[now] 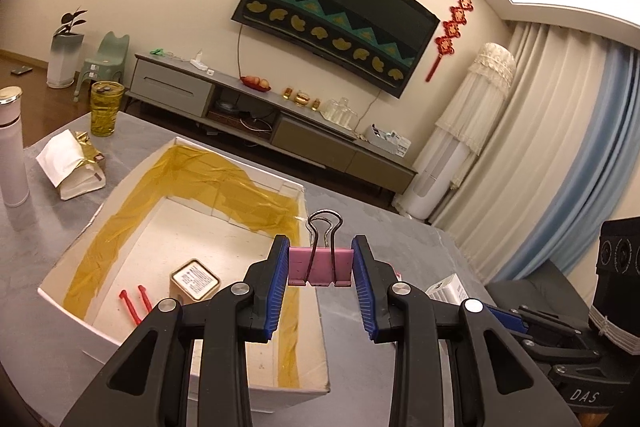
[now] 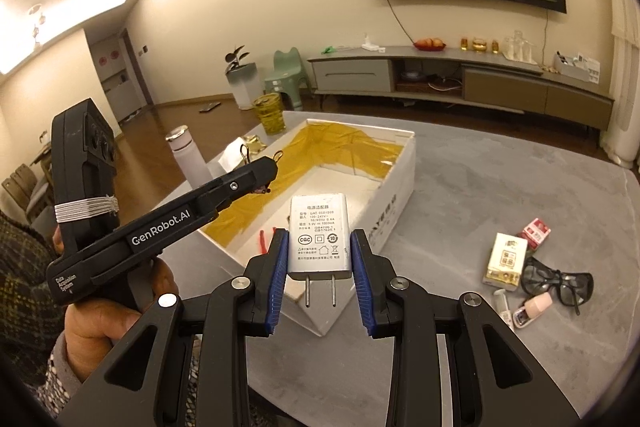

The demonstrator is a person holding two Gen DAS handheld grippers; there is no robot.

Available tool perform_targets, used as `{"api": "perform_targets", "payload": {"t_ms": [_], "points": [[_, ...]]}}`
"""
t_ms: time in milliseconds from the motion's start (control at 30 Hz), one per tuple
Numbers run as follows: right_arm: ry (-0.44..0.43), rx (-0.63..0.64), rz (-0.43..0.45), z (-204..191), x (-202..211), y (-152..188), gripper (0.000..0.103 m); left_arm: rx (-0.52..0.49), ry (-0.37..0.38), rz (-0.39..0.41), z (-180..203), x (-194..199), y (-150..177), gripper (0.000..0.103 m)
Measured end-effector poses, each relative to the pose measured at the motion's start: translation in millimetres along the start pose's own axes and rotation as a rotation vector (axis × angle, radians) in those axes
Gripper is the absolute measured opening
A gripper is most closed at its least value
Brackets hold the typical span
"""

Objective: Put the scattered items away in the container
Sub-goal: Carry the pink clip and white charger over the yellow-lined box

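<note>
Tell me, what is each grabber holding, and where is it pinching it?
The left gripper pinches a pink binder clip by the two ends of its body. The right gripper pinches a white power adapter by its two side edges, prongs toward the camera.

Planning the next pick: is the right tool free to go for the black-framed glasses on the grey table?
Probably not yet: the right tool is shut on a white power adapter. The black-framed glasses lie uncovered on the grey table.
</note>
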State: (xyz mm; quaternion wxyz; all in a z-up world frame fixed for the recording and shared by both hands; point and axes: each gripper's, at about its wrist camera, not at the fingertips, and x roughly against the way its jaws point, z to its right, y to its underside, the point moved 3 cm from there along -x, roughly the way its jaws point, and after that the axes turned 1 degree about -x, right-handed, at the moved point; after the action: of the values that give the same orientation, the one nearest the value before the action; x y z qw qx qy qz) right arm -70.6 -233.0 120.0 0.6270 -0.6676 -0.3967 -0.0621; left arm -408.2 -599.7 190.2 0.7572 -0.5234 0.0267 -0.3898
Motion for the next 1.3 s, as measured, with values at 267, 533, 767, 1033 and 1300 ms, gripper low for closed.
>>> {"api": "perform_targets", "payload": {"t_ms": [267,533,767,1033,1300], "points": [[-0.008,0.03,-0.004,-13.5,-6.5,-9.3,0.032,0.033,-0.019,0.008,-15.7,2.4,-5.7,0.033],[-0.023,0.039,0.001,-19.9,-10.1,-22.3,0.032,0.06,-0.053,0.0,-32.6,-1.3,-8.0,0.033],[-0.042,0.045,-0.007,-25.4,-16.4,-29.7,0.032,0.073,-0.081,-0.003,-44.3,-0.1,-8.3,0.033],[-0.066,0.04,-0.012,-26.3,-25.2,-41.8,0.032,0.11,-0.119,0.017,-63.4,2.4,-27.7,0.033],[-0.081,0.03,-0.017,-21.7,-37.5,-55.9,0.032,0.126,-0.143,-0.009,-77.3,-5.3,-38.4,0.033]]}}
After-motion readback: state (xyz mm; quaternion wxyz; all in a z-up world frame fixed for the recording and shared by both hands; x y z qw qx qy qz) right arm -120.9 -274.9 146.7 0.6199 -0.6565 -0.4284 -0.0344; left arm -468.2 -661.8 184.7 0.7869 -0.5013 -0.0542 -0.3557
